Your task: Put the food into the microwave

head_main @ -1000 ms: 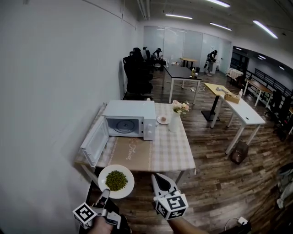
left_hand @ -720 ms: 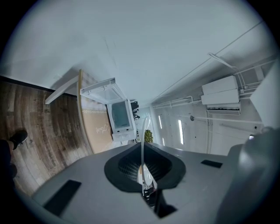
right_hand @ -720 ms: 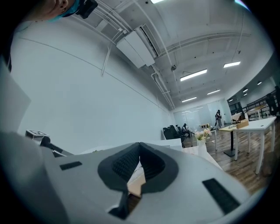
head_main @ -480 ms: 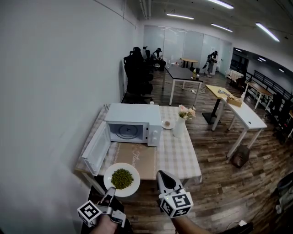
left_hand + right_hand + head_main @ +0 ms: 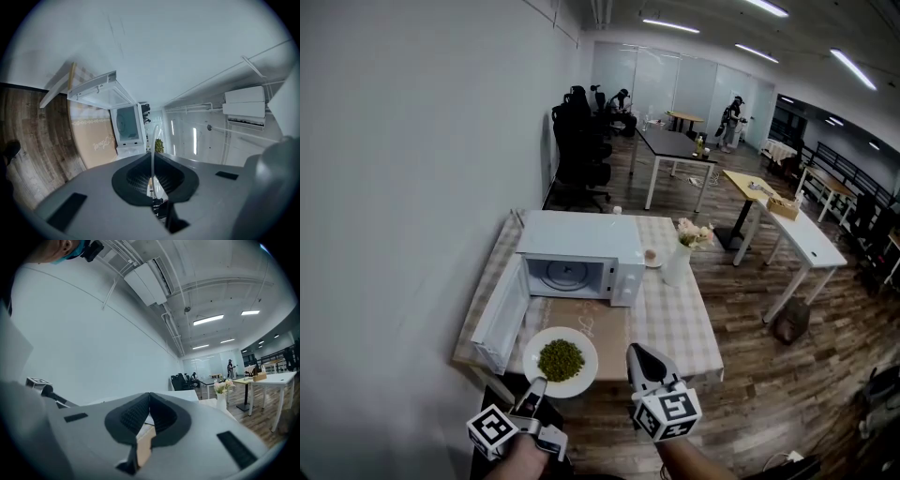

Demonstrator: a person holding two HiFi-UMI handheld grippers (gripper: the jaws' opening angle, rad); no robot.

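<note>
Since the earlier frames the table (image 5: 675, 323) and microwave (image 5: 581, 239) have been brought nearer, and the plate (image 5: 584, 367) of peas (image 5: 561, 359) has been carried forward until it overlaps the table's near edge. The plate's rim is pinched by the left gripper (image 5: 533, 388). The right gripper (image 5: 639, 357) is pressed together on nothing and held beside the plate.

The carrying step is judged to be in hand. The microwave door (image 5: 502, 317) is swung wide to the left and the cavity appears empty. Next, the plate would need to be kept level, lifted over the table and slid straight into the opening, clear of the door.

The table is covered with a checked cloth and a beige runner (image 5: 605, 328). A vase of flowers (image 5: 680, 262) and a small dish (image 5: 650, 257) are set right of the microwave. A wooden floor (image 5: 741, 375), desks (image 5: 797, 234) and office chairs (image 5: 581, 150) are seen beyond.
</note>
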